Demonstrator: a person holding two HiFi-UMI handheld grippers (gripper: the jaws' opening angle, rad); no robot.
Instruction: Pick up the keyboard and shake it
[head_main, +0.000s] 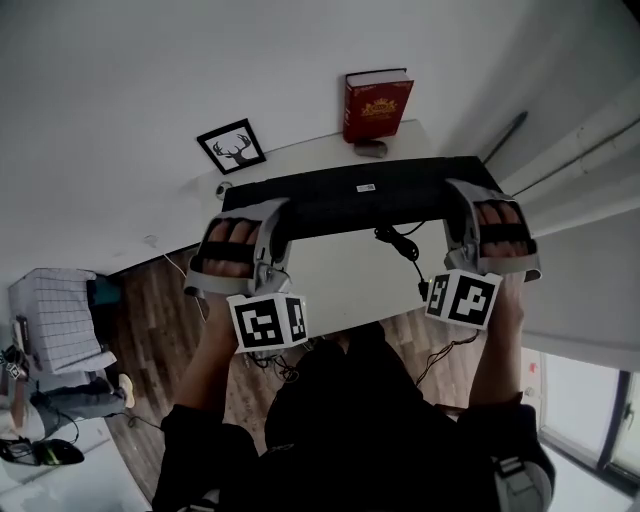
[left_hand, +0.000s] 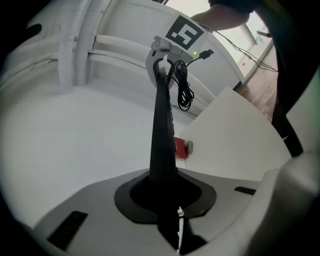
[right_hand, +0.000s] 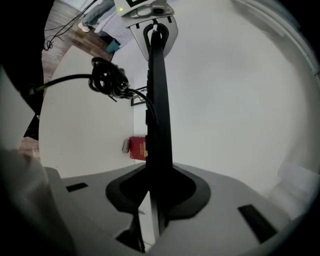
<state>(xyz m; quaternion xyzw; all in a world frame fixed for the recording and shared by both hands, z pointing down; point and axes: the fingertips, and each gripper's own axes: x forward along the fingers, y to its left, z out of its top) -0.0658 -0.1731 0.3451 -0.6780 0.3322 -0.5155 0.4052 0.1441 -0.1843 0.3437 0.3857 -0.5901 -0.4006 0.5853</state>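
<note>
Left tool (head_main: 272, 215) and right tool (head_main: 458, 196) clamp the keyboard (head_main: 350, 200) above desk (head_main: 340, 285), book (head_main: 377, 103) beyond.

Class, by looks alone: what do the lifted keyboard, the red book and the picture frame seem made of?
Keyboard: probably plastic, matte black, no shine. Red book: likely card cover, gold print. Picture frame: black; wood or plastic, unclear.

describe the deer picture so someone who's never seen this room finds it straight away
Start at the white table under the lifted black keyboard. Along the table's far edge, left of the red book in the head view, stands a small black frame. It is the only thing there with a picture, an antlered deer head in black on white.
</note>
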